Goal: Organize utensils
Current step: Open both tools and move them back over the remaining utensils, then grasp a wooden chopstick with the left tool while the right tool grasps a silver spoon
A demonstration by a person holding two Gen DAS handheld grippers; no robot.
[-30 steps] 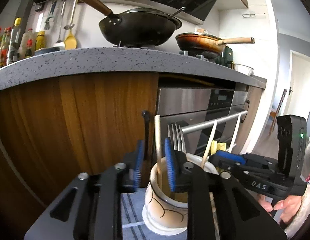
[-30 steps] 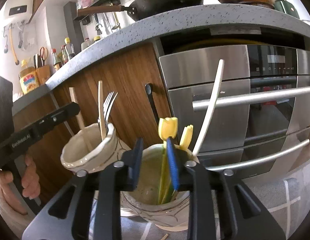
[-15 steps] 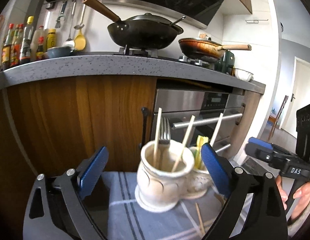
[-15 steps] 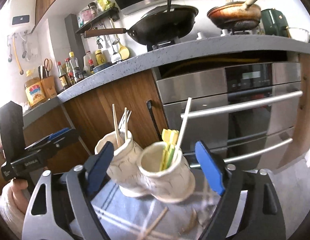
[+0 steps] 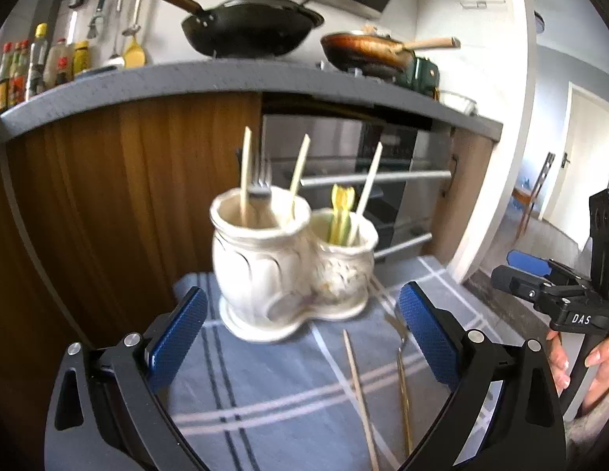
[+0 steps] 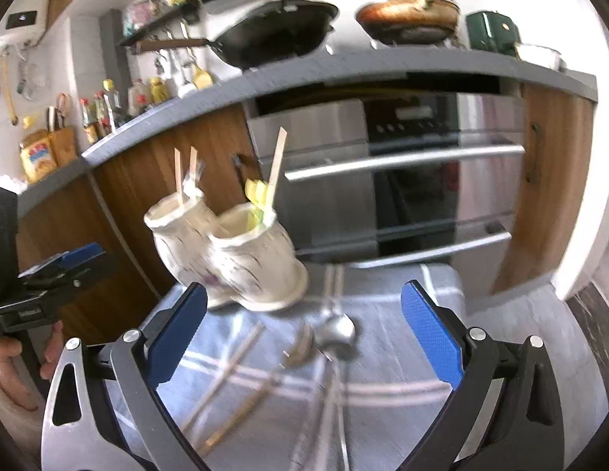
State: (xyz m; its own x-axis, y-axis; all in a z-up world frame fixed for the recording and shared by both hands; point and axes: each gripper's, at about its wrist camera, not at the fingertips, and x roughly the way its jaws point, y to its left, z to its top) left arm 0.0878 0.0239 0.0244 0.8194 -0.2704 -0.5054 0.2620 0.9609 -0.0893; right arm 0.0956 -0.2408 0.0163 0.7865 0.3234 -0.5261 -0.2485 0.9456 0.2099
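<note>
Utensils partly sorted: double ceramic holder [image 5: 292,259] stands on blue checked cloth [image 5: 265,392], near pot holding two chopsticks and fork [image 5: 260,188], far pot holding yellow pieces and one chopstick. Left on cloth: chopstick [image 5: 359,396], slim metal utensil [image 5: 402,384], ladle [image 6: 336,331]. Left gripper [image 5: 300,333] spread wide, empty. Right gripper [image 6: 304,333] spread wide, empty. Judged roughly half done.

Striped cloth [image 5: 265,400]; holder [image 5: 273,274]; chopstick [image 5: 359,396]; spoon [image 6: 336,331]

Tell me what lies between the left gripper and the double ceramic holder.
In the left wrist view, only bare striped cloth separates the open left gripper from the holder.
</note>
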